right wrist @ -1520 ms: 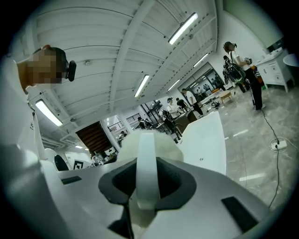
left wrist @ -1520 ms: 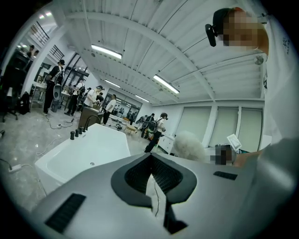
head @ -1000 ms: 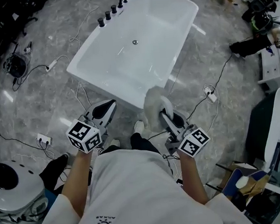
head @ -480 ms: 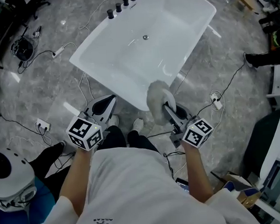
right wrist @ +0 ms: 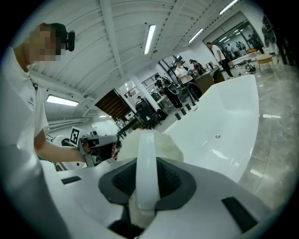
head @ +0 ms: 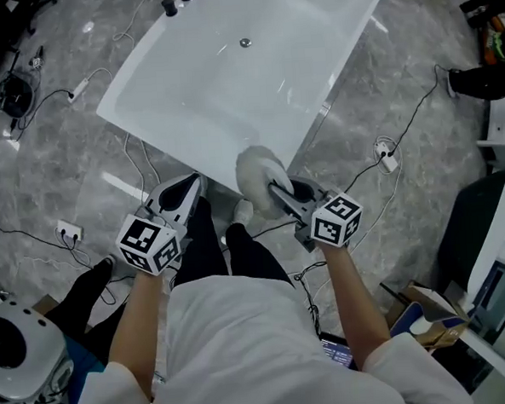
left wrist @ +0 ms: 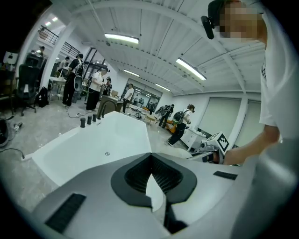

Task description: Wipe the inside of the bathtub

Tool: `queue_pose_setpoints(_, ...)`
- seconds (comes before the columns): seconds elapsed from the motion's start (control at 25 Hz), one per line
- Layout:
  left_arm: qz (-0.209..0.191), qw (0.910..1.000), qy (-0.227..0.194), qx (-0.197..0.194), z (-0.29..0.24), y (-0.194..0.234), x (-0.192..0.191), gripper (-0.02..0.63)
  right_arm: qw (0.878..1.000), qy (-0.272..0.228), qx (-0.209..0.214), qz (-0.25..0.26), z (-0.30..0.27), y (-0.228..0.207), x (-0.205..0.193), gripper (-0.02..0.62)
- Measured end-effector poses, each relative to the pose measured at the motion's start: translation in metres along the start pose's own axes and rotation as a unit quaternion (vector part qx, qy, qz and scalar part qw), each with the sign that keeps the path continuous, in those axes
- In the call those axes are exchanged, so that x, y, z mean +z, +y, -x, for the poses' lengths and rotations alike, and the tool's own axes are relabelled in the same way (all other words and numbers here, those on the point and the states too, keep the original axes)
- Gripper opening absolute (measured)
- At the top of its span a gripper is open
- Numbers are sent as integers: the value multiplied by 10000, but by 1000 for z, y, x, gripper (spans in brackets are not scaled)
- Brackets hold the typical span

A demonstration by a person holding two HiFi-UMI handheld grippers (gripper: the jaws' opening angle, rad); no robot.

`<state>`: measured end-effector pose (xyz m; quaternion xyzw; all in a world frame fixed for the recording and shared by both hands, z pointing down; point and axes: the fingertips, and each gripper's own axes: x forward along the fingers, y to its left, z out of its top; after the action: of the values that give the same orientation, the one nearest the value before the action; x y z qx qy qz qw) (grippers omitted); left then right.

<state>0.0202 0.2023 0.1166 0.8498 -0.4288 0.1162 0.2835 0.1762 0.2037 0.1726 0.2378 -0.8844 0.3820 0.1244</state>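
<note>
The white bathtub [head: 229, 96] lies slantwise on the grey floor ahead of me, with its drain [head: 244, 43] in the bottom and dark taps [head: 170, 5] at the far left corner. My right gripper [head: 273, 189] is shut on a fluffy white wiping pad [head: 257, 175], held just short of the tub's near rim. In the right gripper view the pad [right wrist: 156, 142] and its white band fill the jaws [right wrist: 145, 156], with the bathtub [right wrist: 219, 121] beyond. My left gripper [head: 192, 183] is shut and holds nothing, to the left near the same rim. The bathtub [left wrist: 93, 144] also lies past it [left wrist: 150, 161].
Cables run over the floor around the tub, with a power strip [head: 69, 230] at the left and a white plug [head: 387, 160] at the right. A white round machine [head: 19, 356] stands at bottom left. Black gear [head: 484, 80] and a cardboard box [head: 430, 310] are at the right. People stand far behind.
The person has stepped closer to the tub, so its near rim now lies right before both grippers. The right gripper with the pad has moved left and forward; the left stays shut.
</note>
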Motion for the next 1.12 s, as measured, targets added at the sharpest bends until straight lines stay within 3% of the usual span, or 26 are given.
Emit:
queue_pose_setpoints(0.12,24,9998,192,-44,-25,22,-17,6,9994,341,-4,-48,-29,-21,-26,95)
queue_pose_setpoints(0.32,97,9986,502,-106,-54,54,-48,6,9899,1299,58,556,-72,-46,-75,95)
queue_pose_setpoints(0.48,89,9968,733,-310,-76,65,-72,6,9810,1798,160,705,-93,-72,-98,95)
queue_pose_setpoints(0.72,86,9947,912,-466,-115,90,-99,6,9521,2822,288,1141,-127,-115,-131,95)
queue_pose_setpoints(0.92,73,9941,951,-510,-138,106,-107,6,9340,3364,442,1119,-138,-124,-156,95)
queue_pose_setpoints(1.12,111,9934,1016,-522,-149,118,-116,6,9330,3520,301,685,-142,-135,-170,95)
